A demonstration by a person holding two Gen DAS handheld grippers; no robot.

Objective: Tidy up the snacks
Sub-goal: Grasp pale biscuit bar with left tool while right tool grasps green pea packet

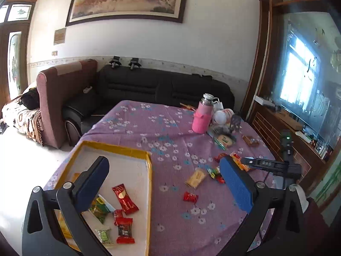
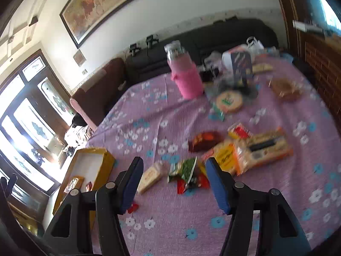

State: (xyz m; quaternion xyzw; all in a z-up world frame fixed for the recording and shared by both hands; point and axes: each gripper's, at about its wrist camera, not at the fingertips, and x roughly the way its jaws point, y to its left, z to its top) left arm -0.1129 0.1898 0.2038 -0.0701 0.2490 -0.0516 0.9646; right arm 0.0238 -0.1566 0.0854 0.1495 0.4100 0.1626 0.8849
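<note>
A yellow-rimmed tray (image 1: 149, 170) with a white floor sits at the table's left edge. It holds red wrapped candies (image 1: 124, 198) and green packets (image 1: 100, 208). My left gripper (image 1: 164, 164) hangs open wide above the tray's right rim with nothing between its fingers. Loose on the purple cloth lie a pale biscuit pack (image 1: 196, 178), a red candy (image 1: 190, 197) and a small heap of wrappers (image 1: 215, 172). My right gripper (image 2: 174, 163) is open over a green packet (image 2: 184, 169) and red wrappers (image 2: 202, 181), not touching them. The biscuit pack (image 2: 150, 177) lies just left of them.
A pink flask (image 1: 201, 117) stands at the far side beside clutter and a round biscuit pack (image 2: 229, 101). Orange and yellow packs (image 2: 264, 149) and a dark red packet (image 2: 204, 141) lie to the right. A black sofa (image 1: 162, 85) and brown armchair (image 1: 55, 98) stand beyond the table.
</note>
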